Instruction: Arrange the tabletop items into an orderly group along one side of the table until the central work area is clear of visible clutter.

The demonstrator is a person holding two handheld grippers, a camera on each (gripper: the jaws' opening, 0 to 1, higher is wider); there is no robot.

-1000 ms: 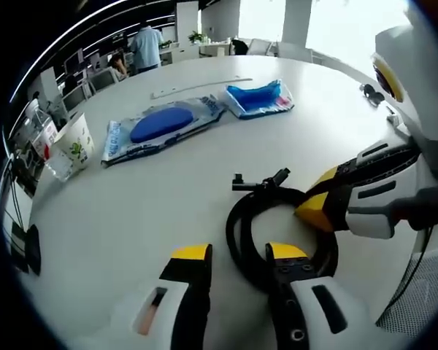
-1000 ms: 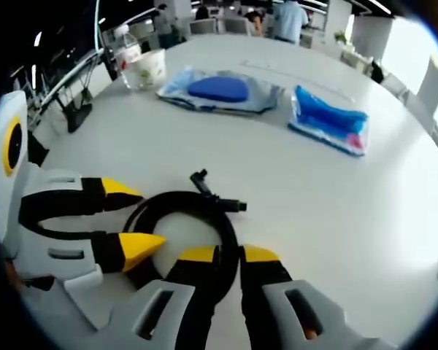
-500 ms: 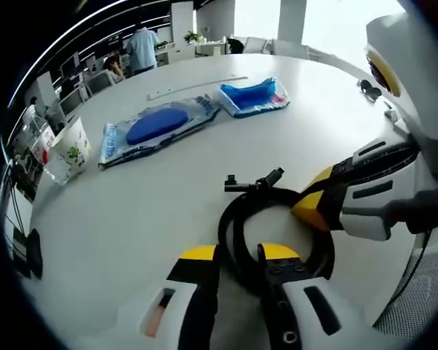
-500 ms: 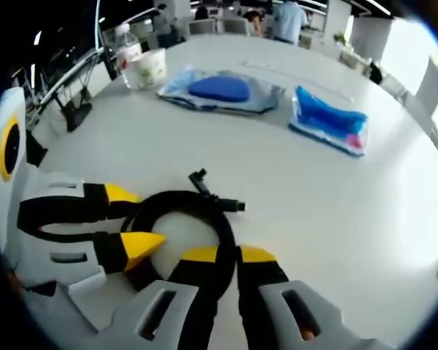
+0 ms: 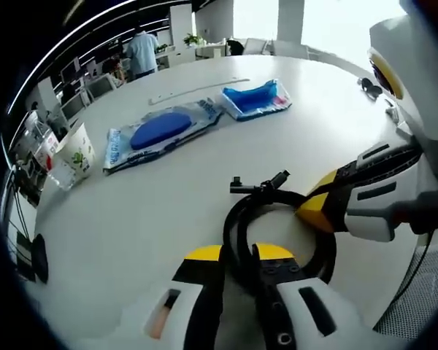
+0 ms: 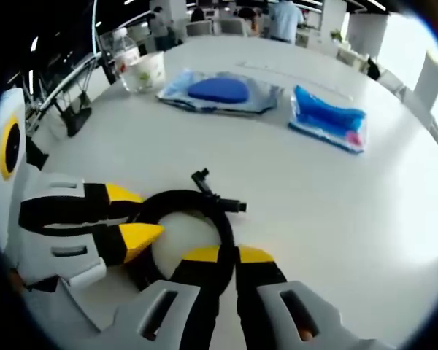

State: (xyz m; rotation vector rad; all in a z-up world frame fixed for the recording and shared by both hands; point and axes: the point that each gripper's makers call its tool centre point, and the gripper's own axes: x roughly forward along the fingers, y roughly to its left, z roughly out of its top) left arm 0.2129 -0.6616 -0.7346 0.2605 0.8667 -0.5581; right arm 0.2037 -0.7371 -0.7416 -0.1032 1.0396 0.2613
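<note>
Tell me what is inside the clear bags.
One bag holds a dark blue oval pad; the other bag holds something bright blue with a pink corner. What lies beneath them is hidden.

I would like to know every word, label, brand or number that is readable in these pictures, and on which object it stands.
None can be read.
Paper cup: green print, too blurred to read.
Clear package with the dark blue pad: print at its ends, too small to read.
Blue package: pink patch at one corner, no legible text.
Black cable coil: no marking visible.
</note>
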